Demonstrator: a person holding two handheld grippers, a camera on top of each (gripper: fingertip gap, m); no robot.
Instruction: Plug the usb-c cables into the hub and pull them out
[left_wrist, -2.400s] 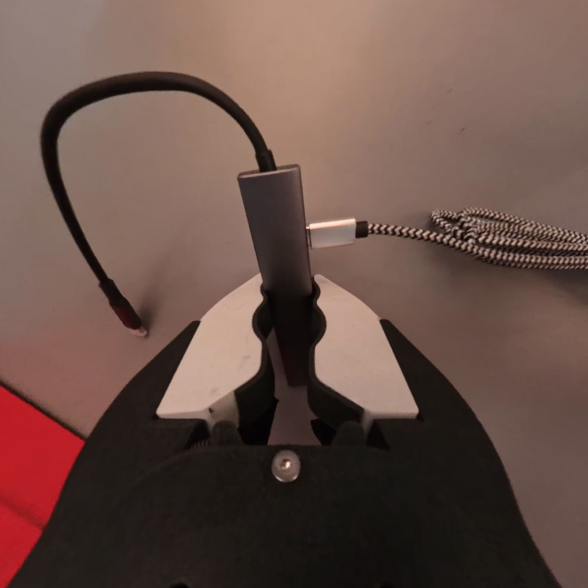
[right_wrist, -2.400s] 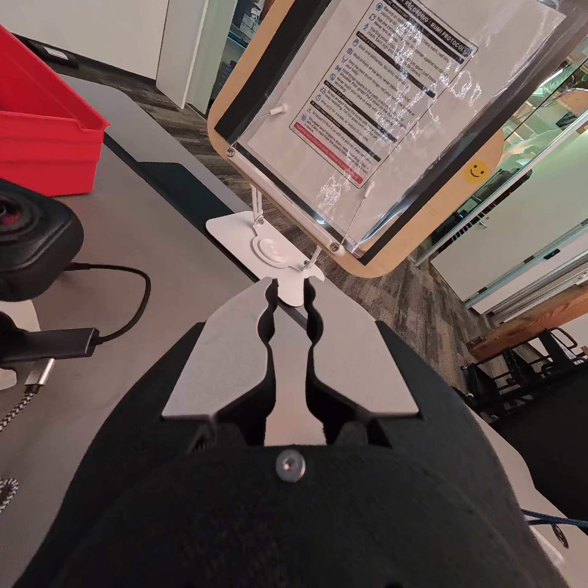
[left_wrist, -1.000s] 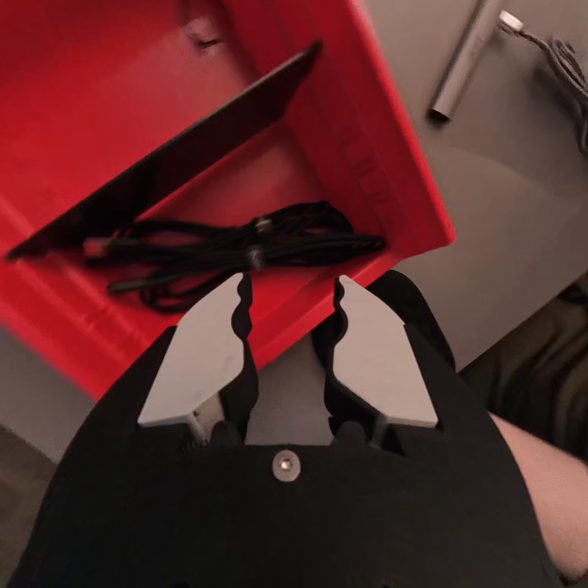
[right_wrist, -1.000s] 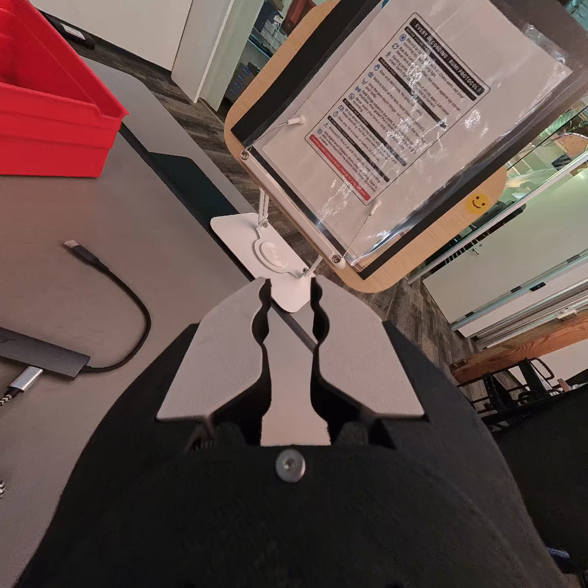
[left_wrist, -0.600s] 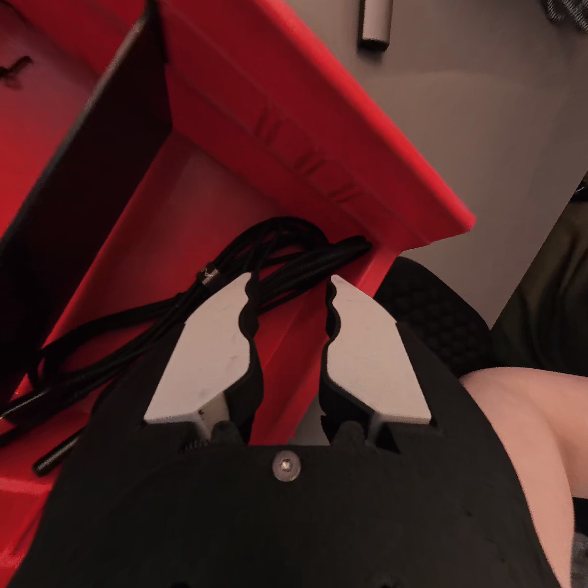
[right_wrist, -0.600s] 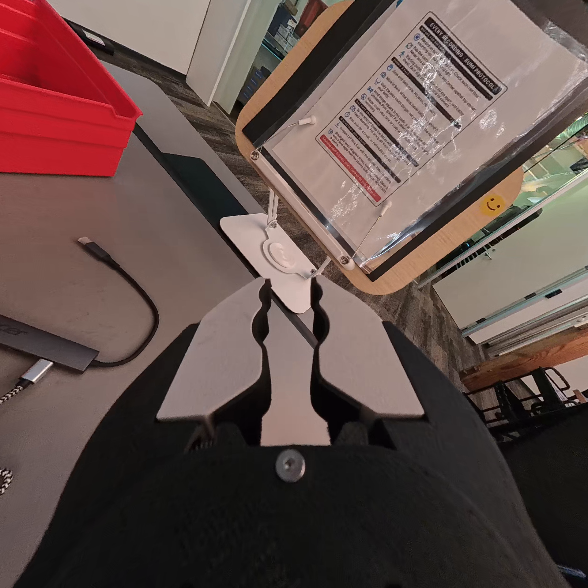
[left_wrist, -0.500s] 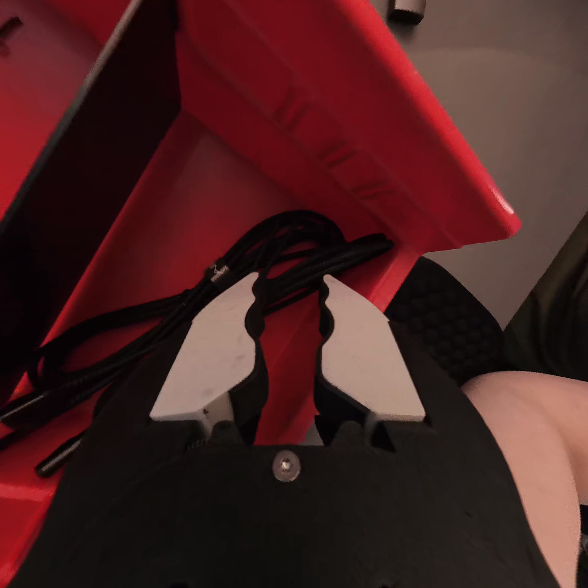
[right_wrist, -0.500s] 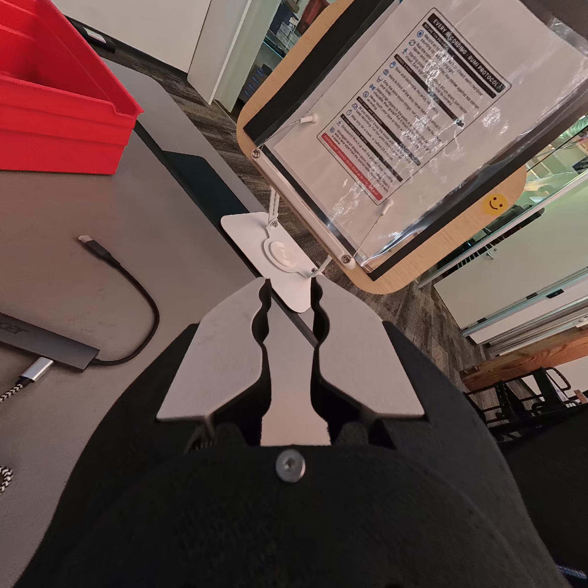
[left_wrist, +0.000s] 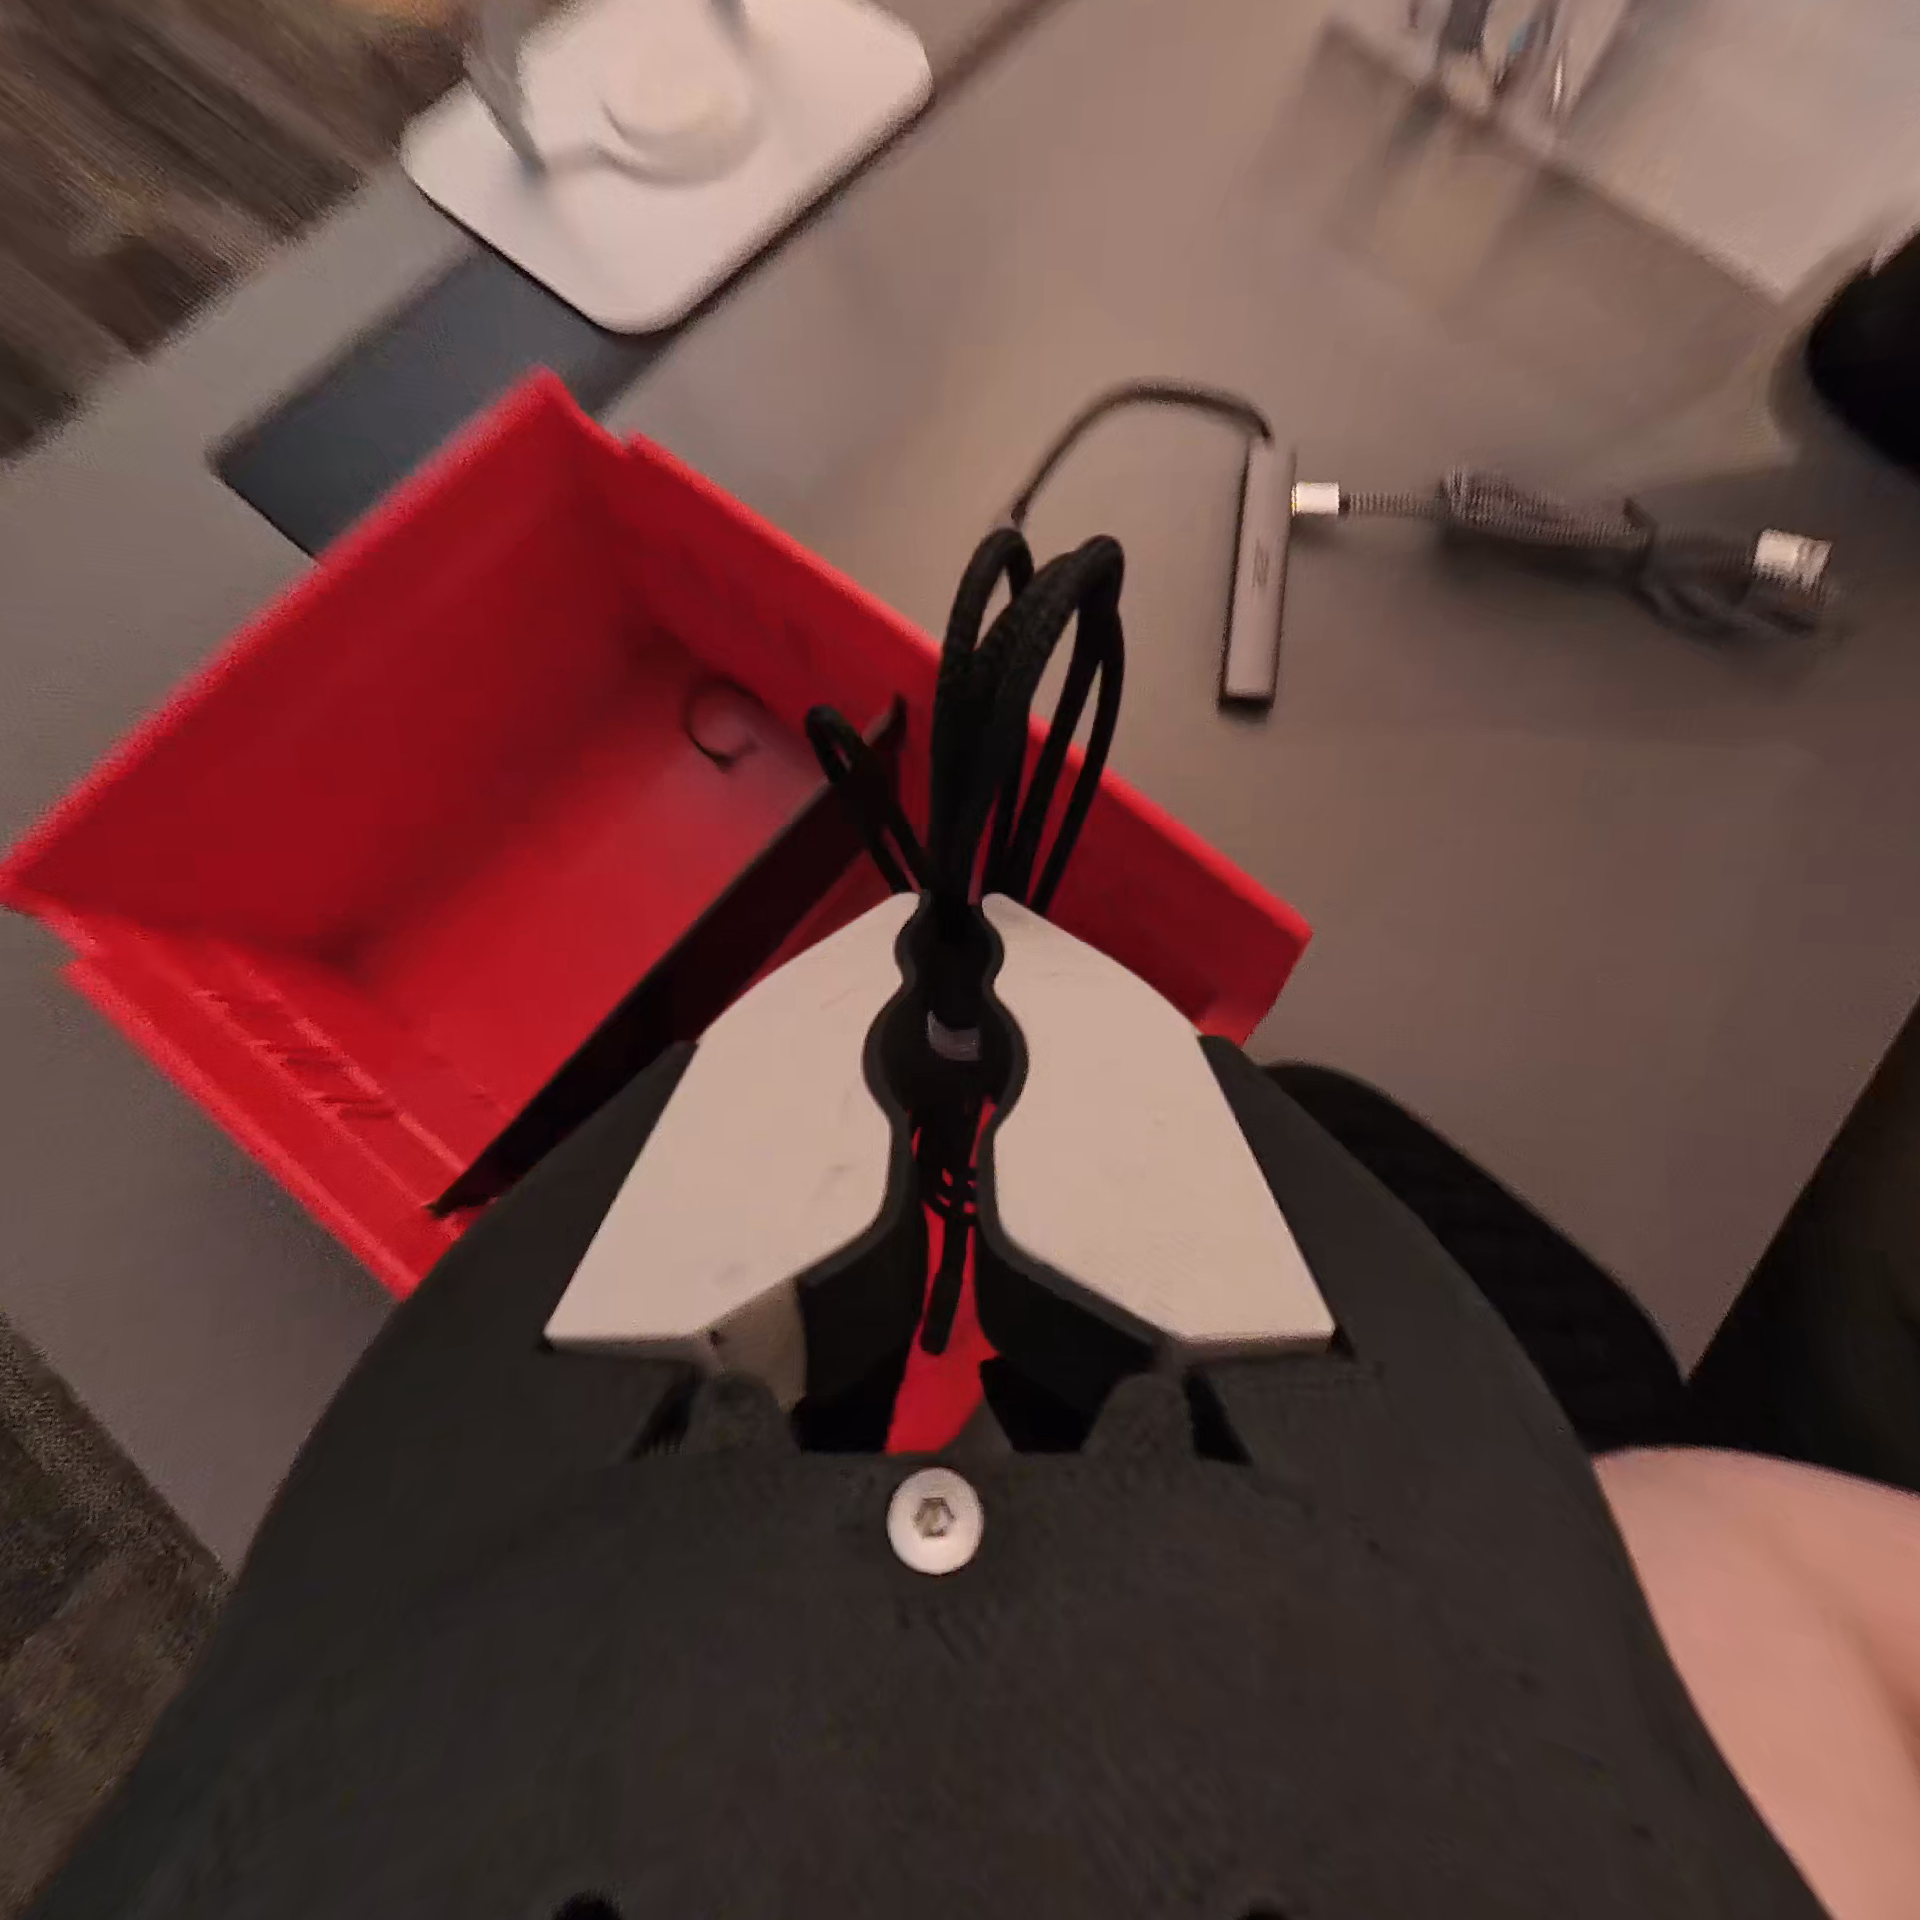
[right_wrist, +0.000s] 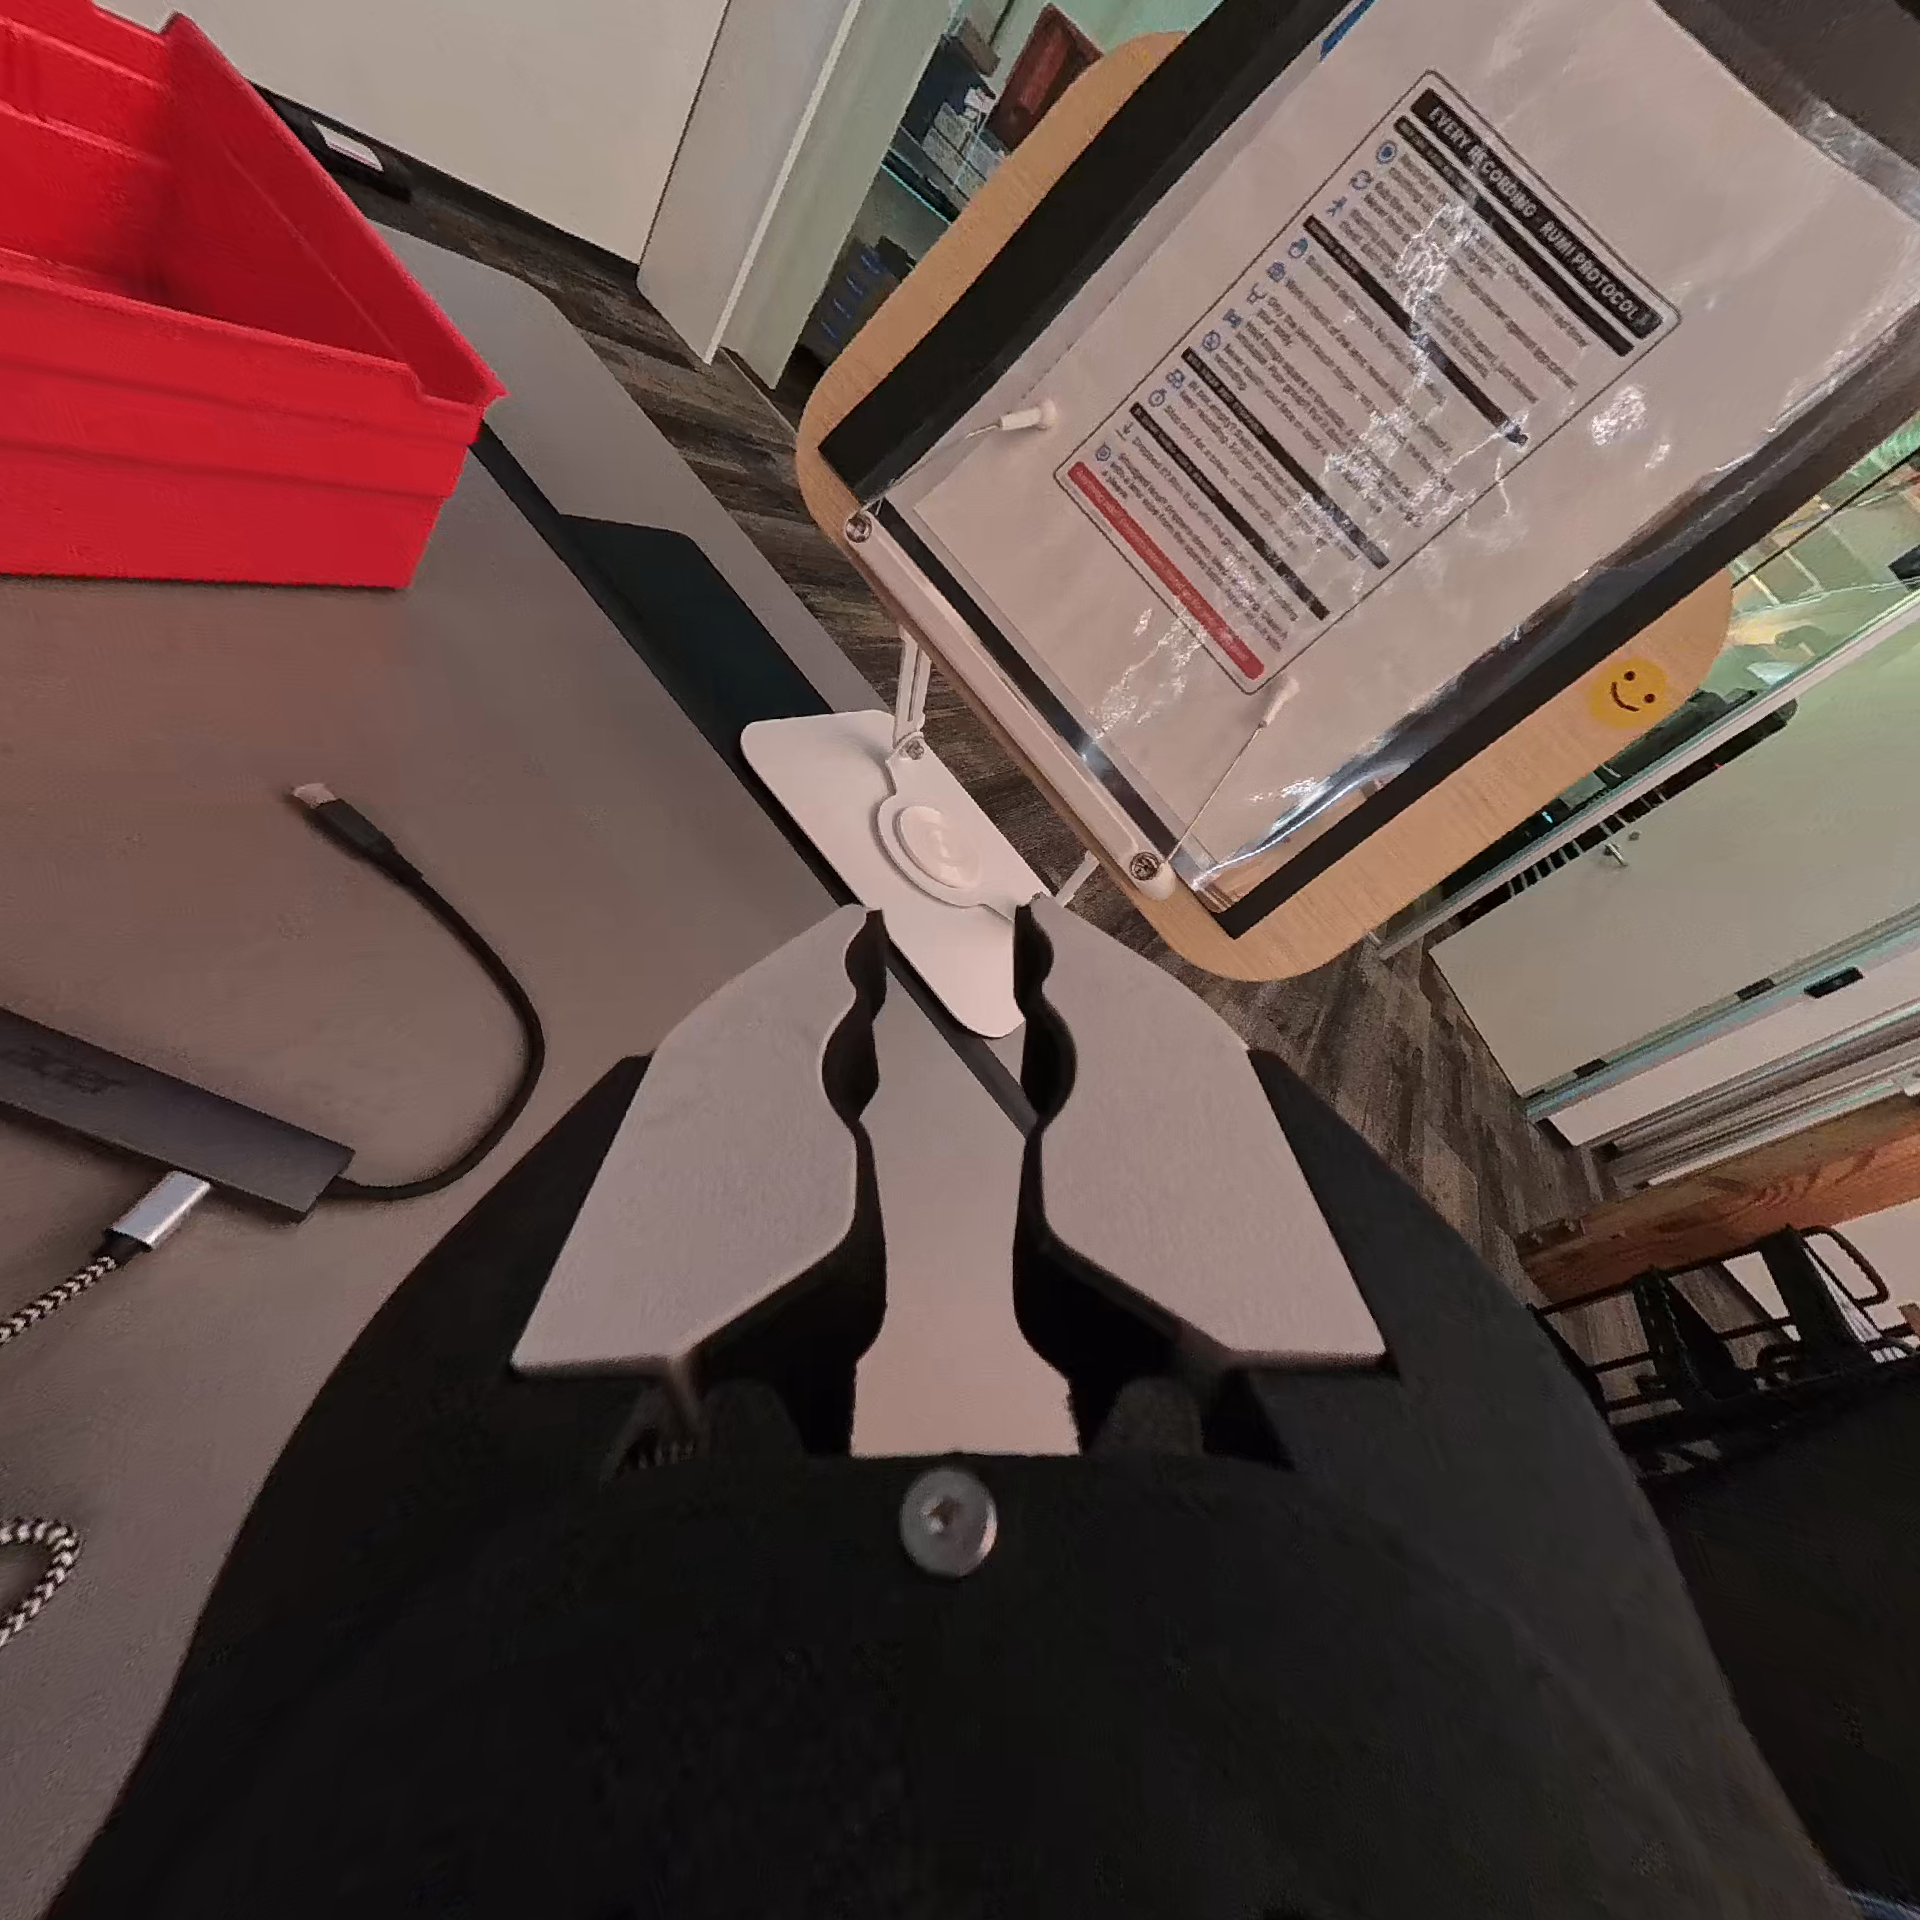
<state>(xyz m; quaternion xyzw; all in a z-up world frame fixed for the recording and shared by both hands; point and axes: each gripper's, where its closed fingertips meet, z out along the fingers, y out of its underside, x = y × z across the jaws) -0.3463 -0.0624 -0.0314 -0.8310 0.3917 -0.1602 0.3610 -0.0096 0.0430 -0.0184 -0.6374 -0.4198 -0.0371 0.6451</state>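
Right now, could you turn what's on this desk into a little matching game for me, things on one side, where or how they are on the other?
Things:
1. black cable bundle
2. grey hub
3. braided cable
4. right gripper

States:
A. plugged into the hub's side
B. open and empty
C. lying flat on the table
D. clamped in the left gripper, above the red bin

Pairs: 1-D, 2-C, 3-A, 4-B
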